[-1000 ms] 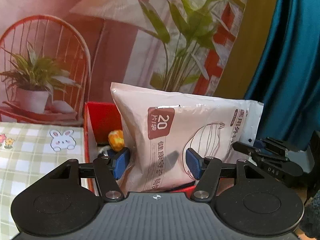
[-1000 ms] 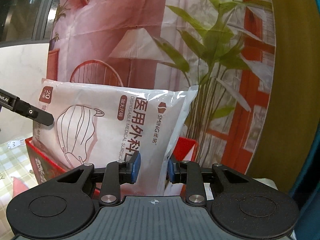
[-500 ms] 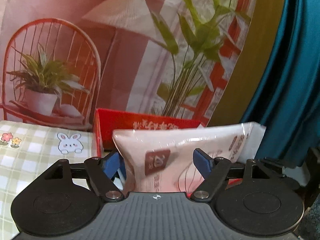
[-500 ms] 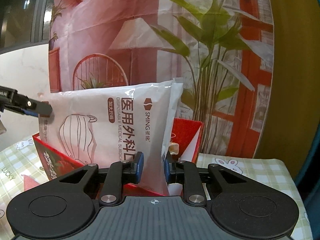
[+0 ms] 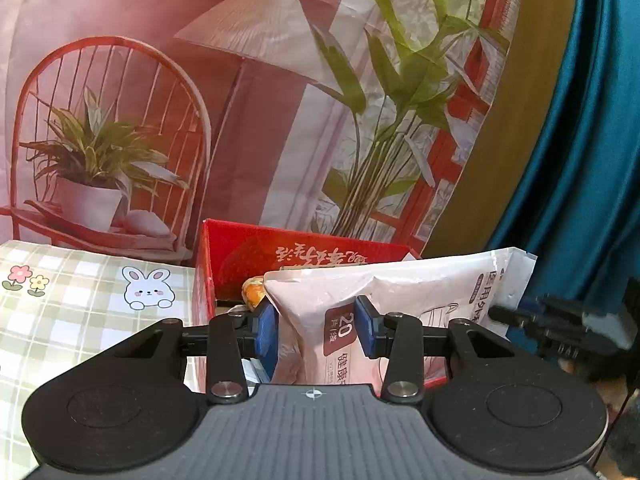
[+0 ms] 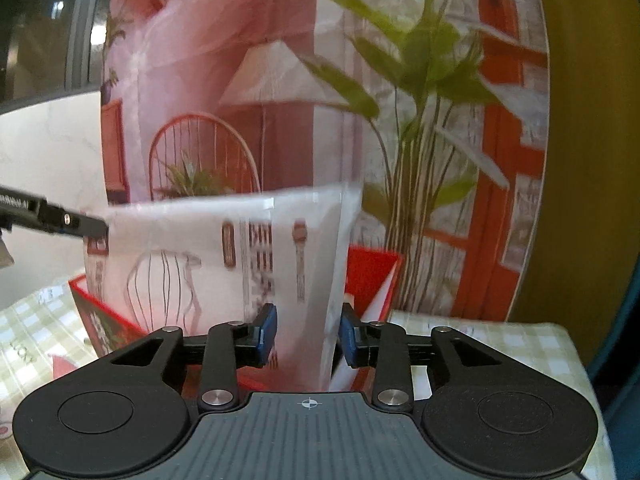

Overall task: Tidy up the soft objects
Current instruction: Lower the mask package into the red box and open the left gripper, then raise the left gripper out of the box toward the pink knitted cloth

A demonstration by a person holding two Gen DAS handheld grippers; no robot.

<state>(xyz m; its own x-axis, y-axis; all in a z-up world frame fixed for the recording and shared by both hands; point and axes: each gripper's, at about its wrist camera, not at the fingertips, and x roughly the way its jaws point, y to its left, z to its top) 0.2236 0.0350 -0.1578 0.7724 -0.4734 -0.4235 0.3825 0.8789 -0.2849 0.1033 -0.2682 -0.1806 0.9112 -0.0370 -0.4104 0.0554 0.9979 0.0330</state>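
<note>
Left wrist view: the left gripper (image 5: 316,330) has just been closing, and its blue pads now sit against the end of the pack of medical masks (image 5: 400,292), pinching it. The pack stands on edge, partly down inside the red box (image 5: 256,252), which sits on the checked table (image 5: 80,304). A small orange item (image 5: 253,295) lies in the box behind the pack. The right gripper (image 5: 520,316) shows at the pack's far end.

Right wrist view: the picture is blurred. The right gripper (image 6: 307,330) has just been opening; the pack's edge (image 6: 240,248) runs between its pads, with a gap showing on the right side, so it looks released. The left gripper's tip (image 6: 80,224) touches the pack's other corner.

Risk, as I judge it: held at one end only, the slippery, floppy pack may sag, tip over the box wall, or bunch up on the items already inside.
</note>
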